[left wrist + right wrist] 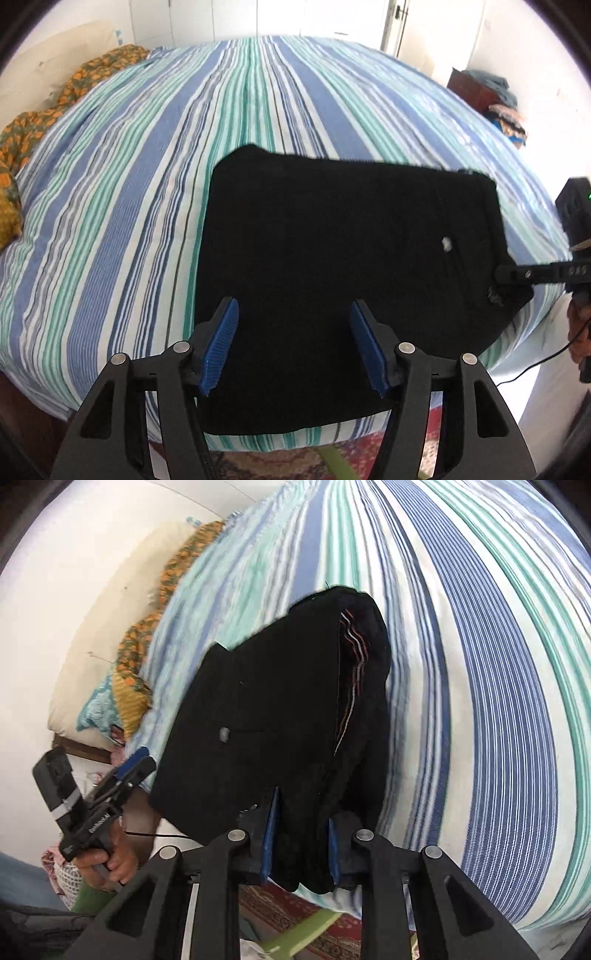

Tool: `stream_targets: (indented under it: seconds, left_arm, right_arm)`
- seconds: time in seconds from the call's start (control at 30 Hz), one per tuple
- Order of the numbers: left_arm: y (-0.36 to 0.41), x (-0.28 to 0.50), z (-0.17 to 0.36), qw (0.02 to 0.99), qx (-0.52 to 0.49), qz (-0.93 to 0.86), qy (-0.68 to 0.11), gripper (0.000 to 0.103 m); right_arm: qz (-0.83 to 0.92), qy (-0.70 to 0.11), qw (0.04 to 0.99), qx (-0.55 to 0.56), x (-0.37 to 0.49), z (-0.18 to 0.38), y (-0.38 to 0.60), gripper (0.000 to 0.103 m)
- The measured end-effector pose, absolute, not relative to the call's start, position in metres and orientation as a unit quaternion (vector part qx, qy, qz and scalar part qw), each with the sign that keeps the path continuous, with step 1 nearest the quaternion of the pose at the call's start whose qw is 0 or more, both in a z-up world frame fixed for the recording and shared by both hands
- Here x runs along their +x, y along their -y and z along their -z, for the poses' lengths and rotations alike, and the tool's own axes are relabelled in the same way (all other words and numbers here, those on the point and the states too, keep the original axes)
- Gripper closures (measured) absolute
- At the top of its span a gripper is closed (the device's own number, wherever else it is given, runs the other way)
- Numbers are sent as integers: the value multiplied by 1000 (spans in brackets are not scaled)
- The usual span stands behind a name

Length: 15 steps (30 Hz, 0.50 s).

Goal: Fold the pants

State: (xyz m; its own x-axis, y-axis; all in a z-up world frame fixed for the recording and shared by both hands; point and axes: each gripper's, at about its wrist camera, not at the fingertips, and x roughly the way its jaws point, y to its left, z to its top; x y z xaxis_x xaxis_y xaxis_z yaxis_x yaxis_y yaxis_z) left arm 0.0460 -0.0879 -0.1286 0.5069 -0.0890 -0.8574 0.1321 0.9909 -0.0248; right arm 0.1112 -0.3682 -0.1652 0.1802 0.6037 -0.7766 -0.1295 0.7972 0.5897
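One pair of black pants (332,280) lies folded into a compact, roughly rectangular bundle on the striped bedsheet (147,184), close to the near edge of the bed and toward its right-hand side in the left wrist view. Fabric reads dense black with almost no visible texture; a small white button (447,243) sits on the upper face toward the right end. From the right wrist view the bundle shows stacked layers, with a strip of lining striped in white and red (351,664) exposed along a curved opening, and a pale button (224,734) beside a pocket slit. Bundle's near edge reaches almost to the edge of the mattress, with a thin band of sheet showing below it. Left gripper (293,343) hovers over the near part of the pants, blue-padded jaws spread wide, nothing between them. Right gripper (301,843) has its jaws closed in on a thick bunch of the pants' end, cloth filling the gap between the blue pads; seen from the left wrist view this gripper (509,275) meets the right-hand end of the bundle. Person's hand (110,856) wraps the left gripper's handle. Orange-and-green patterned cloth (44,122) lies along the far left edge of the bed. Patterned rug (295,912) shows on the floor below the bed's near edge.
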Motion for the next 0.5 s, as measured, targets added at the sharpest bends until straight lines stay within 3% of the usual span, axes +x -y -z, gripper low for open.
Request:
stream_targets:
  seconds: [0.1,0.23,0.33,0.5]
  left_arm:
    - [81,40,115,874,19,64,-482,42]
    - [67,37,96,885,11,48,-463,33]
    - [64,43,105,879,5,40,-474,32]
    - [76,41,127,867,34,47,-495,32]
  right_arm:
    - [-232,-580,752,211,111,161,369,57]
    - [-223,-520,817,107,121,98,350,57]
    - [-263,-471,837,86,142,61,337,57]
    - [-261,-481,831,99,185,94,312,57]
